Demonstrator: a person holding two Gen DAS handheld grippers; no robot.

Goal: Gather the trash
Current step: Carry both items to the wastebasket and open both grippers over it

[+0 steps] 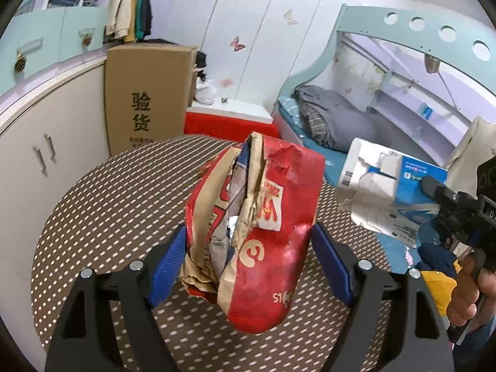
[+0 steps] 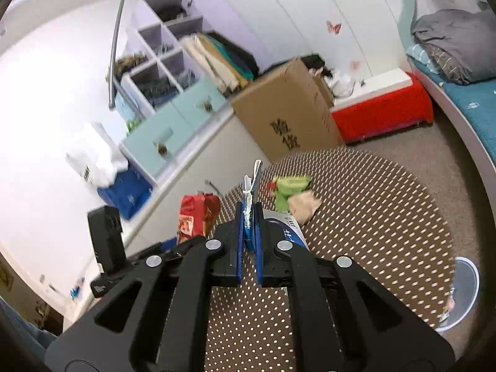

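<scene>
The left gripper (image 1: 248,254) holds a crumpled red paper bag (image 1: 257,232) between its blue pads (image 1: 169,263), one pad pressed against each side, so the jaws stand wide around the bag's bulk; the bag hangs lifted above the round table with the brown dotted cover (image 1: 108,217), its torn mouth turned toward the far edge. The right gripper (image 2: 249,238) is clamped tight on a flattened blue-and-white carton (image 2: 252,186), whose thin edge sticks up from between the nearly touching pads; in the left wrist view the same carton (image 1: 393,186) hangs in the air to the right of the red bag, gripped at its near end by the black fingers, with part of the person's hand (image 1: 471,291) visible on the handle below. Still lying on the table toward its far side are a green wrapper (image 2: 290,190) and, touching it, a crumpled brown paper piece (image 2: 305,206). Behind the table stand a tall cardboard box (image 1: 148,99) and a red-sided storage box with a white top (image 1: 229,121), and a bed with a grey quilt (image 1: 334,121) lies to the right.
</scene>
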